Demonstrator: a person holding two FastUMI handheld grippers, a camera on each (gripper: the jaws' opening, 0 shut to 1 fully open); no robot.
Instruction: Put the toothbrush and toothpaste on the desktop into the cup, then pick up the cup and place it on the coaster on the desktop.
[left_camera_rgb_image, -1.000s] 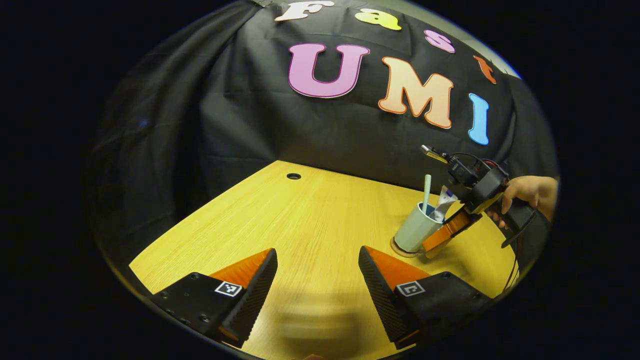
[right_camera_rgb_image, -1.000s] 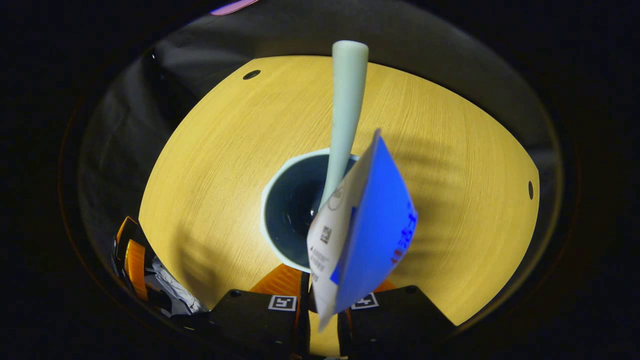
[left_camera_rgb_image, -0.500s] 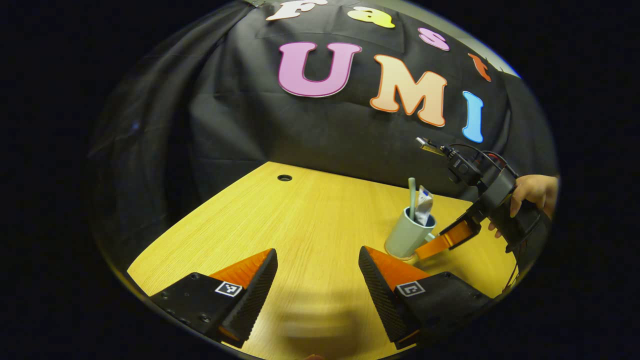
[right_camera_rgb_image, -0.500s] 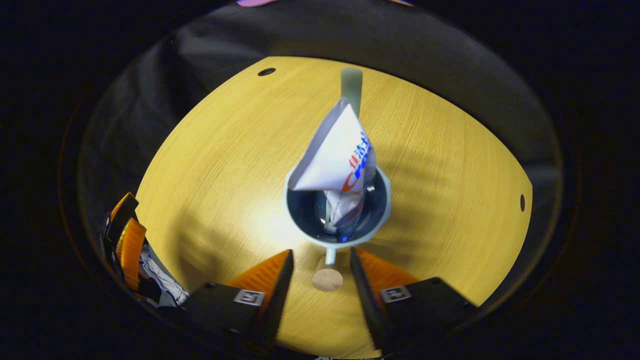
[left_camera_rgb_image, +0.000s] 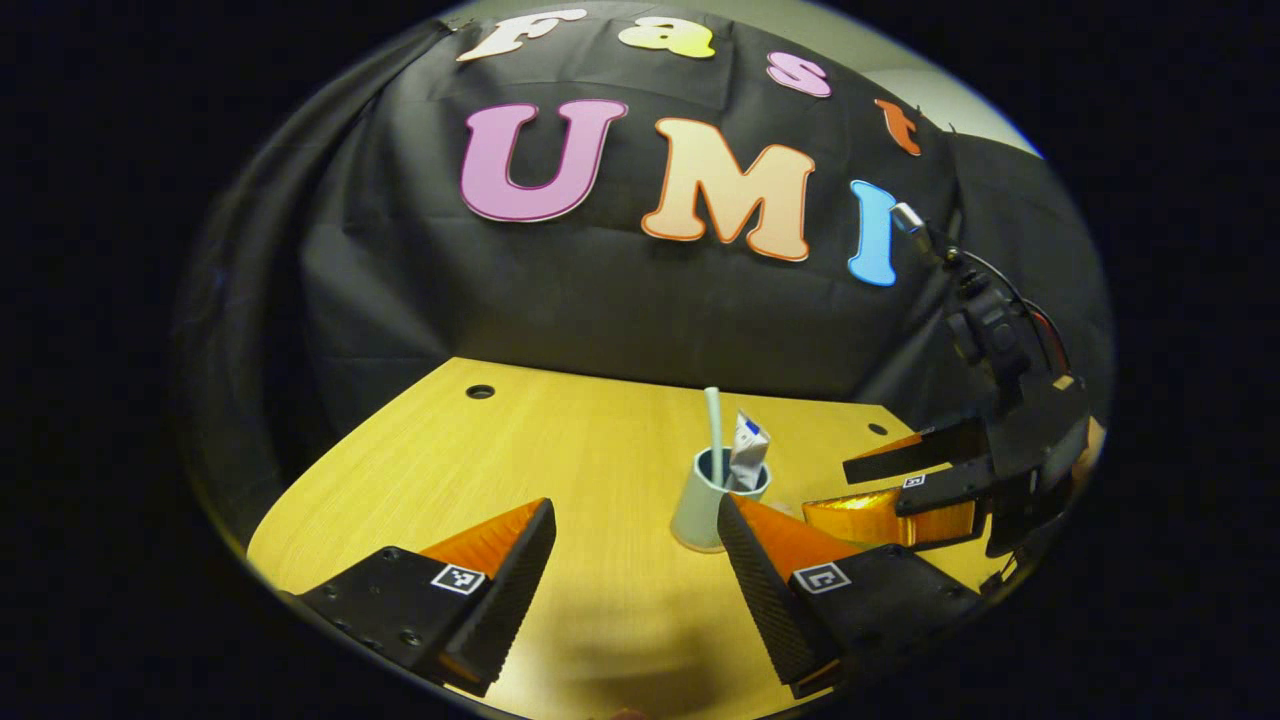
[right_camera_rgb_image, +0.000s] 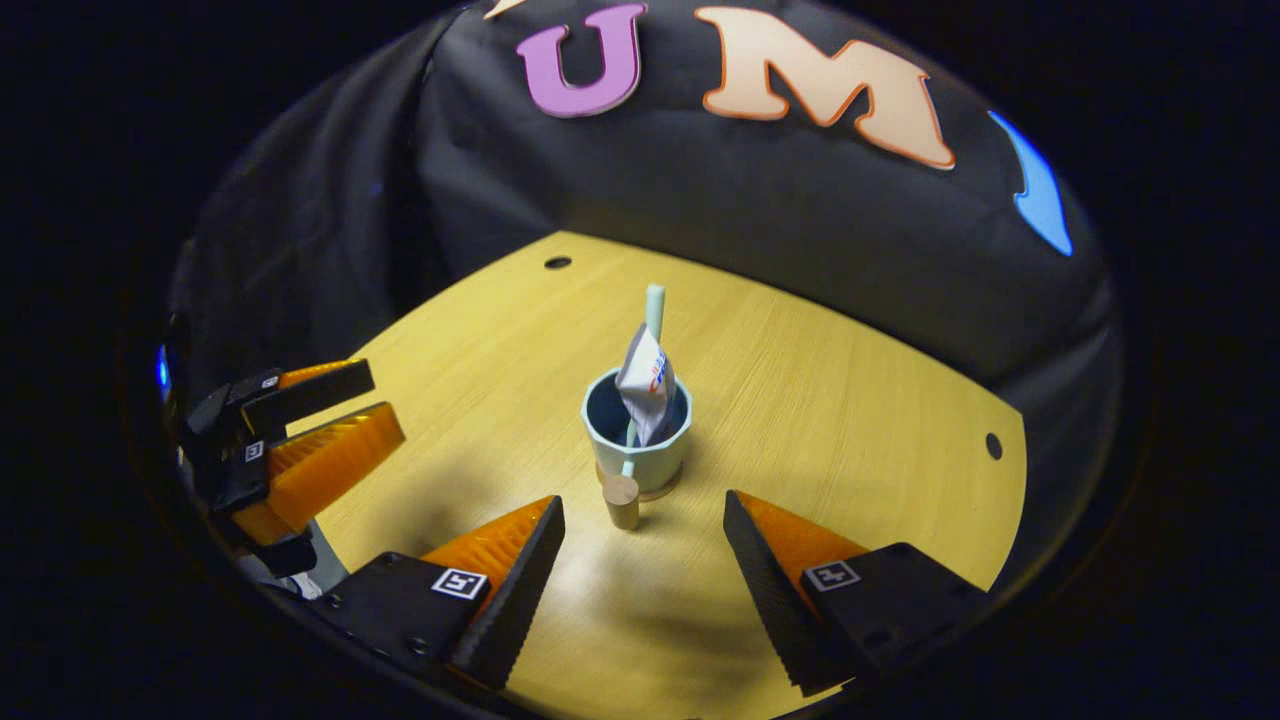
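In the right gripper view, the right gripper (right_camera_rgb_image: 640, 560) is spread wide with nothing between its fingers, hanging over the wooden desktop (right_camera_rgb_image: 850, 420). Just ahead of its fingertips, centred between them, stands the pale blue cup (right_camera_rgb_image: 637, 445) on a round coaster (right_camera_rgb_image: 655, 492), its short wooden-tipped handle (right_camera_rgb_image: 621, 498) pointing back toward the claw. The toothbrush (right_camera_rgb_image: 654, 305) and the toothpaste (right_camera_rgb_image: 645, 385) stand upright inside the cup, the tube leaning in front of the brush handle. In the left gripper view, the left gripper (left_camera_rgb_image: 635, 570) is likewise wide and empty; the cup (left_camera_rgb_image: 703, 510) sits just beyond its right finger, partly hidden by that fingertip, and the right gripper (left_camera_rgb_image: 890, 485) hangs farther right, apart from the cup.
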